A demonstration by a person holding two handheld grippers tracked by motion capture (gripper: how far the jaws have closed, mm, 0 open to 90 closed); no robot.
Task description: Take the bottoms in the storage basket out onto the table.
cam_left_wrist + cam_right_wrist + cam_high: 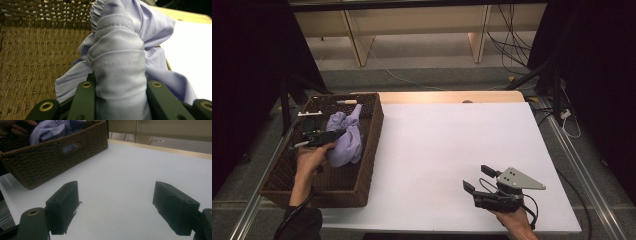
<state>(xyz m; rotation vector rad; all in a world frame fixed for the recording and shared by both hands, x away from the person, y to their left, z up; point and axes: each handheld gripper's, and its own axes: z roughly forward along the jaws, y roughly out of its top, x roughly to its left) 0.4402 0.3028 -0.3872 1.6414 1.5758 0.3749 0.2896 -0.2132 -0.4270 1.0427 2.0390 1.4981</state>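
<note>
A lavender cloth [346, 137] is bunched up inside the brown wicker basket [366, 165] at the left of the white table. My left gripper [343, 133] is shut on a thick fold of that cloth [120, 67]; the fabric rises as a wrapped column between its two black jaws and hides the fingertips. The cloth hangs lifted above the basket floor [30, 57]. My right gripper [476, 179] rests low over the table near the front right edge, jaws wide apart, nothing between its pads [65, 205]. From there the basket [57, 160] and cloth [50, 130] lie ahead to the left.
The white tabletop [452, 145] stretches bare between basket and right gripper. A small white object [310, 113] lies on the basket's far rim. A wooden strip [452, 96] borders the table's far edge, with cables [507, 45] on the floor beyond.
</note>
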